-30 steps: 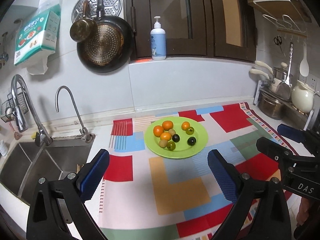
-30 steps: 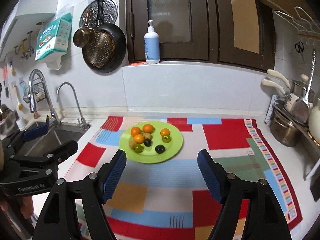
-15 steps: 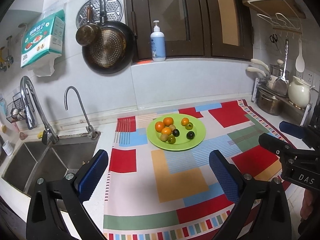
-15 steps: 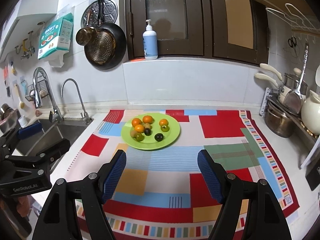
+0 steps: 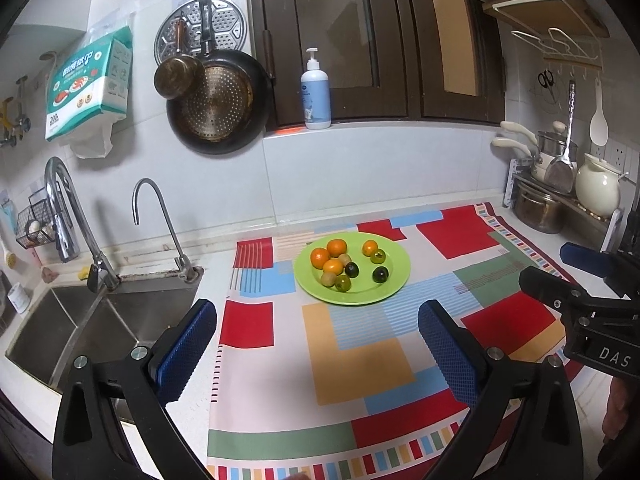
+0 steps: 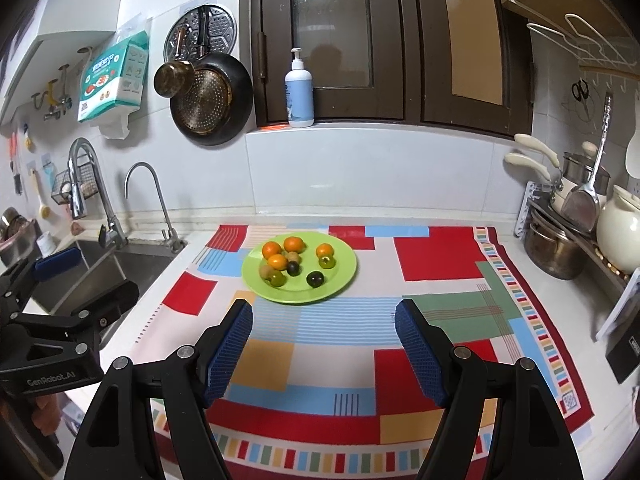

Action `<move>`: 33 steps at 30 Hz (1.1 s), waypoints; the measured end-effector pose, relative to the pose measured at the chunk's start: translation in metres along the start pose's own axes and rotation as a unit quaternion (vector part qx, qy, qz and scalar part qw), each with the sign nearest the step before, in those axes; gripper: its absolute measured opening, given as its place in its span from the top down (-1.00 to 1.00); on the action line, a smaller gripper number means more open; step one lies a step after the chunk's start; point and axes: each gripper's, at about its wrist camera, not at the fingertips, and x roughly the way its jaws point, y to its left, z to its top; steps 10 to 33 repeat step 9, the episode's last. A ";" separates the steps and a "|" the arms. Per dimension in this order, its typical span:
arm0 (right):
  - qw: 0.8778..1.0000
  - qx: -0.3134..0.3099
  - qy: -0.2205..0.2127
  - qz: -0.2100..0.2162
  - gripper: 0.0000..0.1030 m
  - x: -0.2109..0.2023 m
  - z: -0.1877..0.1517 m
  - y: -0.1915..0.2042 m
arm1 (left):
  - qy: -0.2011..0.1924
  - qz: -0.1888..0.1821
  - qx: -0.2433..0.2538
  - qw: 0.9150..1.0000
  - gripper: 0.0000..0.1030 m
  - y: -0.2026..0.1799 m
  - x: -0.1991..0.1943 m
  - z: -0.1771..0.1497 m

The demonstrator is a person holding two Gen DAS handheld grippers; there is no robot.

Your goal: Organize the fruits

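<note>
Round lime-green plate [image 6: 342,278] with small orange, green, dark fruits [image 6: 294,262] sits mid-cloth on surface, well ahead. My left tool [image 5: 316,346], right tool [image 6: 324,346]: fingers apart, empty. Advise slow approach, single fruit, gentle squeeze; round fruit likely rolls.

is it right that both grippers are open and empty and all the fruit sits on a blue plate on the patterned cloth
Not quite: the plate is green, not blue, as the right wrist view shows. The rest holds: the left gripper and right gripper are both open and empty, and all the fruit sits on that plate on the patterned cloth.
</note>
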 end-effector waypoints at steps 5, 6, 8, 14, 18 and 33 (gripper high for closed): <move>1.000 0.000 0.001 -0.002 -0.44 0.000 -0.001 -0.002 | 0.002 -0.001 0.000 1.000 -0.99 0.000 0.001 0.000; 1.000 0.001 0.002 -0.001 -0.44 0.001 -0.001 -0.002 | 0.002 -0.001 -0.001 1.000 -0.99 0.000 0.001 0.000; 1.000 0.001 0.002 -0.001 -0.44 0.001 -0.002 -0.002 | 0.002 -0.001 -0.002 1.000 -0.99 0.001 0.001 0.001; 1.000 0.001 0.002 -0.002 -0.44 0.001 -0.001 -0.002 | 0.002 -0.001 -0.001 1.000 -0.99 0.001 0.001 0.001; 1.000 0.001 0.002 -0.002 -0.44 0.001 -0.001 -0.002 | 0.002 -0.001 -0.001 1.000 -0.99 0.001 0.001 0.001; 1.000 0.001 0.002 -0.002 -0.44 0.001 -0.001 -0.002 | 0.002 -0.001 -0.001 1.000 -0.99 0.001 0.001 0.001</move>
